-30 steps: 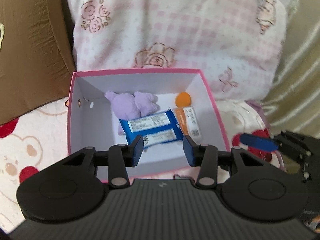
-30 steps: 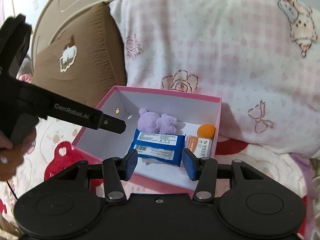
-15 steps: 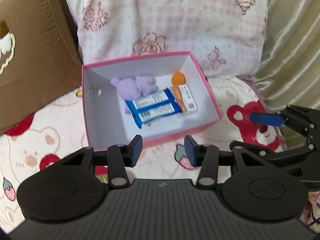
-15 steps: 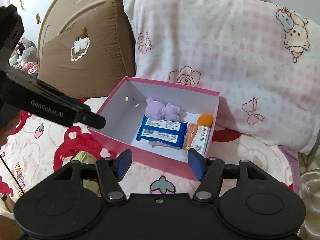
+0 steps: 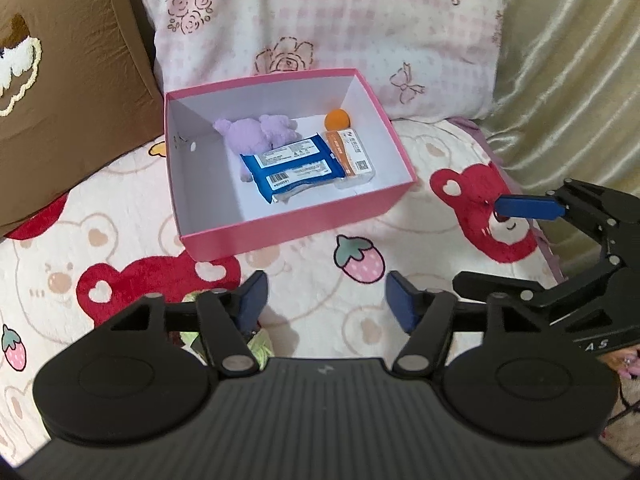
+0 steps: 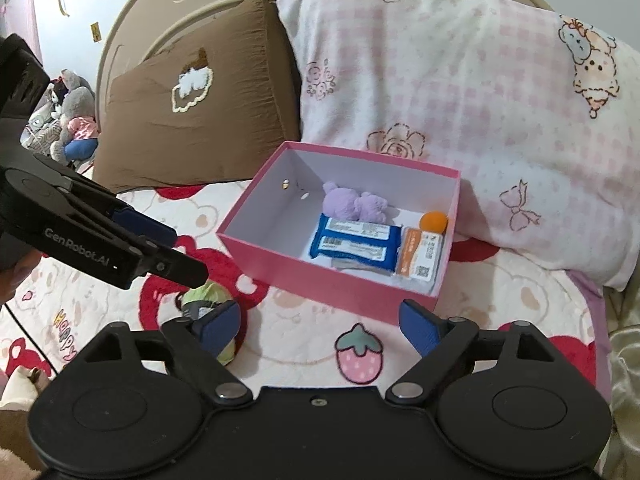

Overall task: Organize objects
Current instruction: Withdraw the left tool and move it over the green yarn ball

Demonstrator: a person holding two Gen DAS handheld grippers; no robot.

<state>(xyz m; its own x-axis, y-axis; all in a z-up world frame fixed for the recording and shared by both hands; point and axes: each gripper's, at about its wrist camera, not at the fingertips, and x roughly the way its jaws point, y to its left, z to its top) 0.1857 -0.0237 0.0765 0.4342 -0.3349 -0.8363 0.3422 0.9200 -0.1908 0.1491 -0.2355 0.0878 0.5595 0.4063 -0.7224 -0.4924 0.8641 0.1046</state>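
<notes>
A pink box (image 5: 304, 220) (image 6: 320, 280) sits on the bed against the pillows. In it lie a purple plush toy (image 5: 256, 132) (image 6: 352, 204), a blue packet (image 5: 296, 166) (image 6: 352, 242), an orange-and-white packet (image 5: 352, 152) (image 6: 420, 256) and an orange ball (image 5: 337, 119) (image 6: 433, 222). My left gripper (image 5: 324, 304) is open and empty, in front of the box. My right gripper (image 6: 320, 326) is open and empty, also in front of it. A green object (image 6: 208, 300) (image 5: 256, 344) lies on the blanket by each gripper's left finger, partly hidden.
A bear-and-strawberry blanket (image 5: 360, 264) covers the bed. A pink checked pillow (image 6: 460, 100) and a brown pillow (image 6: 192, 108) stand behind the box. A gold curtain (image 5: 568, 80) hangs at right. Plush toys (image 6: 72, 120) sit at far left.
Both grippers have drawn back from the box, so it now looks smaller and farther. Both have opened wider. The green object has come into view.
</notes>
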